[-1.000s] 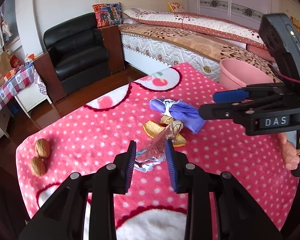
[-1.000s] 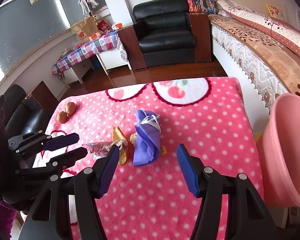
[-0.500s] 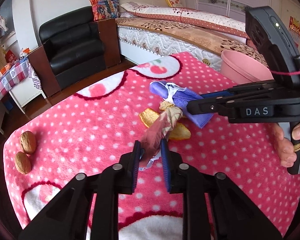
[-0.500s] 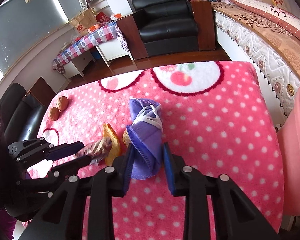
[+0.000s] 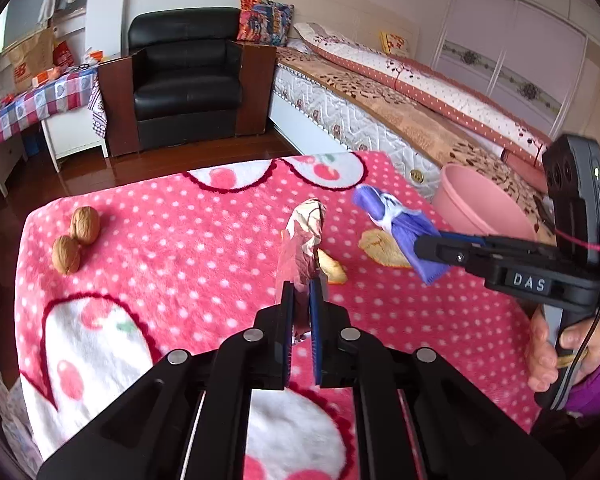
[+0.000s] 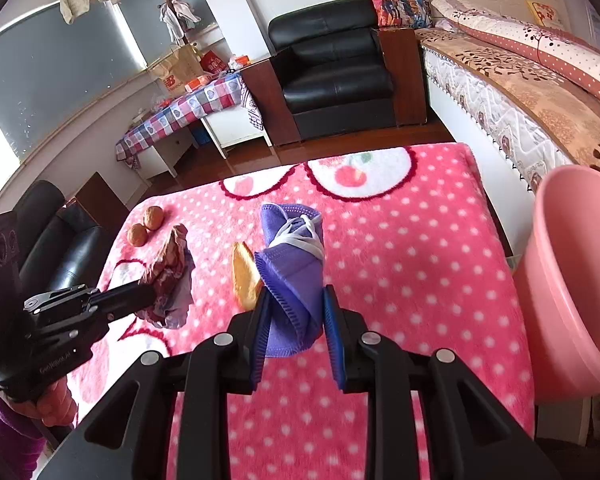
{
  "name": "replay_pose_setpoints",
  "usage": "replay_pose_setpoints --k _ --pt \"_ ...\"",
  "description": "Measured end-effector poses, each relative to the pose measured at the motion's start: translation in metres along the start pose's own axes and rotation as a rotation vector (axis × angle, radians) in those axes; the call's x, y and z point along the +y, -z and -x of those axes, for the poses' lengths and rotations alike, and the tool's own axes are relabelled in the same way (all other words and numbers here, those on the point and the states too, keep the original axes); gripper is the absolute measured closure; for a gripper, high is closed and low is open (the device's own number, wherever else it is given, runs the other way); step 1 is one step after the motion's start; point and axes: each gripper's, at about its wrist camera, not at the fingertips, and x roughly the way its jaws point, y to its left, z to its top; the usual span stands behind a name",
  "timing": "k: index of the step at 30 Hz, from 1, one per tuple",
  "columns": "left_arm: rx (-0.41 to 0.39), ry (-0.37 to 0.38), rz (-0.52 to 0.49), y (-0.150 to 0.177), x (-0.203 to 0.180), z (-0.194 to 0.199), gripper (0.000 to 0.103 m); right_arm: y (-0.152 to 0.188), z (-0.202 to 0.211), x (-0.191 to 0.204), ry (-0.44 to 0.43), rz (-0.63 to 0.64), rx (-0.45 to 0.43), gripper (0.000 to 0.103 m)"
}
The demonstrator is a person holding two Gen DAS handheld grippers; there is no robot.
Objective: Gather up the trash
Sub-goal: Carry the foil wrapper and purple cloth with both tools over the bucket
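My left gripper (image 5: pixel 301 300) is shut on a crumpled shiny pink wrapper (image 5: pixel 302 240) and holds it above the pink polka-dot table cover (image 5: pixel 172 248). The wrapper also shows in the right wrist view (image 6: pixel 170 276). My right gripper (image 6: pixel 296 312) is shut on a folded purple face mask (image 6: pixel 294 264) with white straps, lifted off the cover. The mask also shows in the left wrist view (image 5: pixel 396 228). Orange peel pieces (image 5: pixel 382 248) lie on the cover below; one piece shows in the right wrist view (image 6: pixel 244 276). A pink bin (image 6: pixel 576 272) stands at the table's right edge.
Two walnuts (image 5: pixel 76 238) lie at the left of the cover. A bed (image 5: pixel 400 112) runs behind the bin (image 5: pixel 480 204). A black armchair (image 5: pixel 188 76) and a checked-cloth side table (image 6: pixel 180 112) stand beyond the table's far edge.
Both grippers closed, the left on the wrapper and the right on the mask, and lifted them off the cover. The peel pieces stayed on the cover.
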Motion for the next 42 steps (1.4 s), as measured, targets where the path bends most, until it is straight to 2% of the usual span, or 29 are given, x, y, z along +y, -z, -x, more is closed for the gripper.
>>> replay_pose_setpoints --k 7,11,12,14,27,28,29,30,33,37,42 --pt "-0.003 0.054 0.057 0.015 -0.016 0.018 0.096 0.040 0.029 -0.016 -0.012 -0.053 0.081 0.077" --pt "-0.007 0.074 0.066 0.023 -0.026 0.022 0.096 0.060 0.033 -0.021 0.054 -0.034 0.125 0.073" --pt "-0.007 0.073 0.066 0.025 -0.028 0.022 0.096 0.063 0.034 -0.022 0.072 -0.031 0.127 0.066" --pt "-0.007 0.075 0.068 0.027 -0.033 0.024 0.096 0.068 0.037 -0.023 0.096 -0.021 0.115 0.059" --pt "-0.028 0.075 0.075 0.030 -0.047 0.033 0.096 0.063 0.040 -0.011 0.083 0.047 0.067 0.059" --pt "-0.030 0.074 0.078 0.030 -0.048 0.034 0.096 0.062 0.040 -0.011 0.079 0.047 0.063 0.059" --pt "-0.032 0.075 0.081 0.030 -0.048 0.034 0.096 0.063 0.041 -0.012 0.077 0.052 0.057 0.070" --pt "-0.034 0.074 0.086 0.030 -0.049 0.034 0.096 0.063 0.040 -0.013 0.078 0.055 0.058 0.088" --pt "-0.032 0.072 0.090 0.029 -0.052 0.033 0.096 0.063 0.044 -0.017 0.061 0.040 0.036 0.093" --pt "-0.044 0.064 0.083 0.026 -0.059 0.033 0.096 0.058 0.062 -0.019 0.052 0.038 -0.036 0.094" --pt "-0.068 0.070 0.088 0.017 -0.072 0.031 0.096 0.048 0.086 -0.024 0.087 0.037 -0.128 0.094"
